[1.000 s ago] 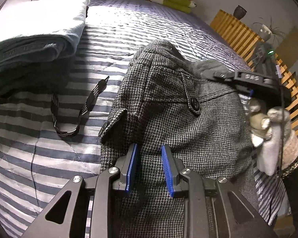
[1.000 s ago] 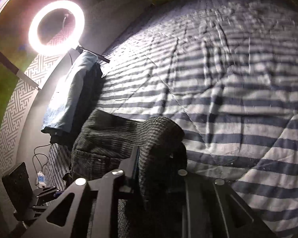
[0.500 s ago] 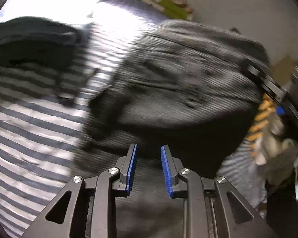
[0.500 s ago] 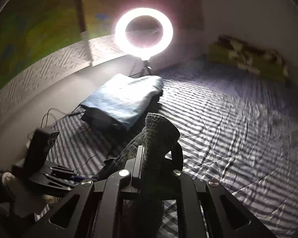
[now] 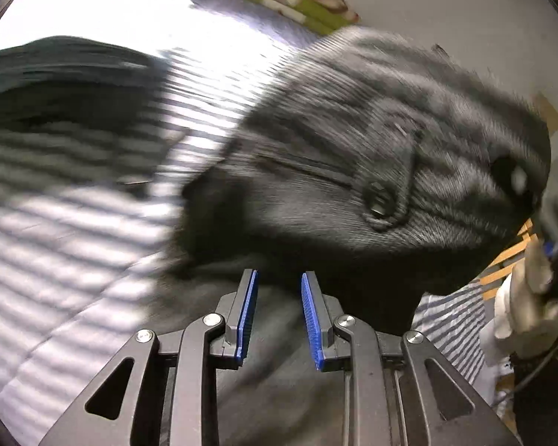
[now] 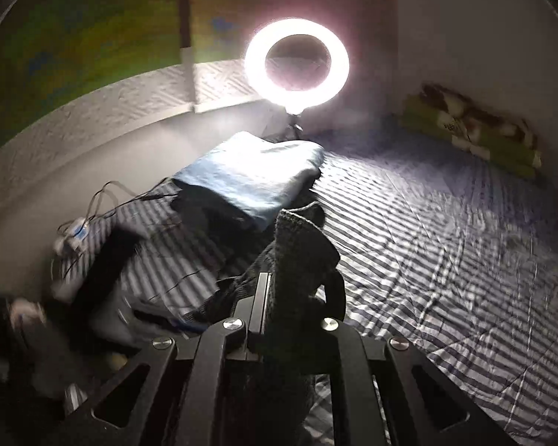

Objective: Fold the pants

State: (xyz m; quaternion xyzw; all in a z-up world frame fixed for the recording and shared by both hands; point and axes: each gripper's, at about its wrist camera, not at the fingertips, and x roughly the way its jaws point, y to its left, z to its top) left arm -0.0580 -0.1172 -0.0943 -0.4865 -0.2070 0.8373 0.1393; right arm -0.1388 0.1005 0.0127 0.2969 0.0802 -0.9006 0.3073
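Left wrist view: the left gripper [image 5: 277, 314] has its blue pads [image 5: 247, 312] parted. Grey cloth lies between and beneath them, but blur hides whether the pads press on it, so I cannot tell if this side is grasping or released. Just ahead of and above the jaws the pants [image 5: 372, 156] bulge up, lifted off the bed [image 5: 74, 260]; a buttoned pocket flap [image 5: 381, 200] faces the camera. To the right of the jaws a gloved hand [image 5: 520, 312] holds the other tool.

In the right wrist view, the right gripper [image 6: 297, 319] is clenched on a bunched fold of the pants [image 6: 301, 256], which stands up between the jaws. Ahead and left of them lies a folded blue stack [image 6: 253, 178]; straight ahead a ring light [image 6: 297, 63] glares; striped bedding spreads to the right.

Judging by the raised cloth, the step in hand looks like carrying one end of the garment over to make a fold. The next move probably calls for laying that end flat, edges matched, before the right jaws let go, and for the left side to pin or smooth the lower layer so it does not drag.
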